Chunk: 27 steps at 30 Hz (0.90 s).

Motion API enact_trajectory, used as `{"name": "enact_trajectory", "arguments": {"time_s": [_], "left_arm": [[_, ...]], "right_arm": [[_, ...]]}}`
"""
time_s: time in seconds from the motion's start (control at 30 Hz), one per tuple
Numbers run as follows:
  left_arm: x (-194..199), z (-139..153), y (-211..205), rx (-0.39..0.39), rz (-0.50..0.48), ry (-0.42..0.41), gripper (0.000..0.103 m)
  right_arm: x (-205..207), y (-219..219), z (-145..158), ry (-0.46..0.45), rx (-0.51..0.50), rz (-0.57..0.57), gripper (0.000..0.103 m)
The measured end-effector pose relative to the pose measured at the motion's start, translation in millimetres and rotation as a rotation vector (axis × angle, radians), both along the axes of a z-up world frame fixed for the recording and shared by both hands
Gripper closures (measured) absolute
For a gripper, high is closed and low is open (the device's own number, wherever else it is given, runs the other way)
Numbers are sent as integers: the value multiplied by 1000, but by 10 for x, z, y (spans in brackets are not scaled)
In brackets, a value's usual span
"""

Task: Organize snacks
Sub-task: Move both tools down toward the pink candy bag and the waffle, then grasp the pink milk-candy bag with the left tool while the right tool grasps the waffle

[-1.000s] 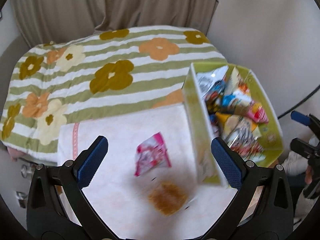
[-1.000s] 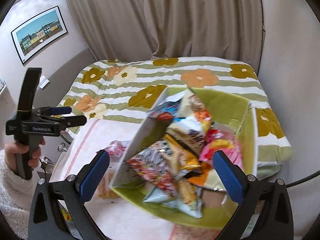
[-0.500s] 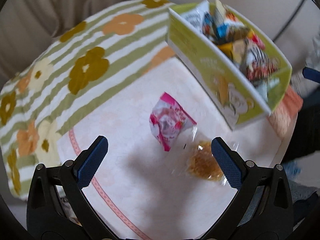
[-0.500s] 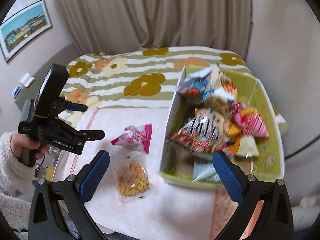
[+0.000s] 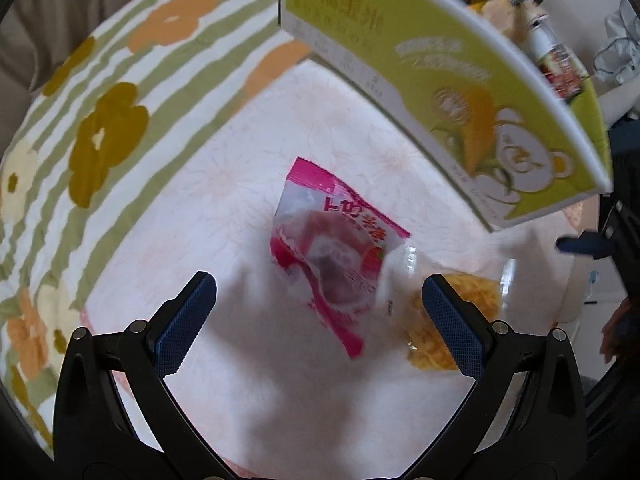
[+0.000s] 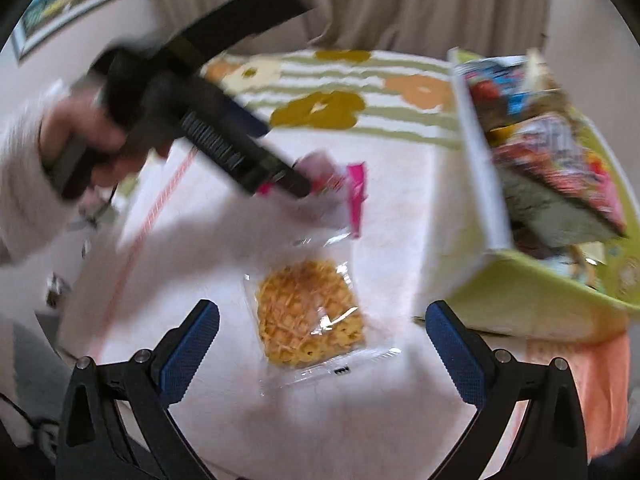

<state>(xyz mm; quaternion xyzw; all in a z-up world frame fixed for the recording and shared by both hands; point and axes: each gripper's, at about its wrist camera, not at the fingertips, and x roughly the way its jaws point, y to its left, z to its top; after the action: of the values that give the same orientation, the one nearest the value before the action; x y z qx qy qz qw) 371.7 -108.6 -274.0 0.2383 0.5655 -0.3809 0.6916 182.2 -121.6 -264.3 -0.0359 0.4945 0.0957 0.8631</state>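
Note:
A pink and white snack packet (image 5: 334, 254) lies on the pale cloth, between and just ahead of my open left gripper (image 5: 320, 320). A clear bag of yellow crackers (image 6: 308, 314) lies between the open fingers of my right gripper (image 6: 322, 340); it also shows in the left wrist view (image 5: 452, 320), beside the pink packet. In the right wrist view the left gripper (image 6: 280, 178) hovers over the pink packet (image 6: 344, 192). A green box (image 6: 532, 292) full of snack packets stands to the right; its printed side (image 5: 460, 80) faces the left camera.
The pale cloth (image 5: 248, 168) lies on a table with a green-striped flower tablecloth (image 5: 100, 120). Curtains (image 6: 400, 0) hang behind, and a picture (image 6: 68, 4) hangs on the left wall. An orange cloth edge (image 6: 592, 380) shows under the box.
Both grippers have dropped closer to the table. The left one now hangs over the pink packet, the right one over the cracker bag. Both stay open.

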Motion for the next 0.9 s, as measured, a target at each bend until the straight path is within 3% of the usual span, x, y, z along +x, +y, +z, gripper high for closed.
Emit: {"name": "enact_trajectory", "arguments": {"time_s": [0.17,0.4,0.6,0.73,0.9], "left_arm": [[76,-253,-83,8,-8,40,1],[112,-394,-227,23,-35,52,2],[91,-460,-312,39,-63,51,12],[45,-434,-333,61,-96,0,32],[34,-396,-305,49,-100,-5,42]], "right_arm": [[122,171,-292,43,-40,85,0],[220,199,-513,74,-60,142,0],[245,181,-583,87,-64,149,0],[213,184,-614,90,-82,168,0],[226,119,-690,108,-62,149,0]]}}
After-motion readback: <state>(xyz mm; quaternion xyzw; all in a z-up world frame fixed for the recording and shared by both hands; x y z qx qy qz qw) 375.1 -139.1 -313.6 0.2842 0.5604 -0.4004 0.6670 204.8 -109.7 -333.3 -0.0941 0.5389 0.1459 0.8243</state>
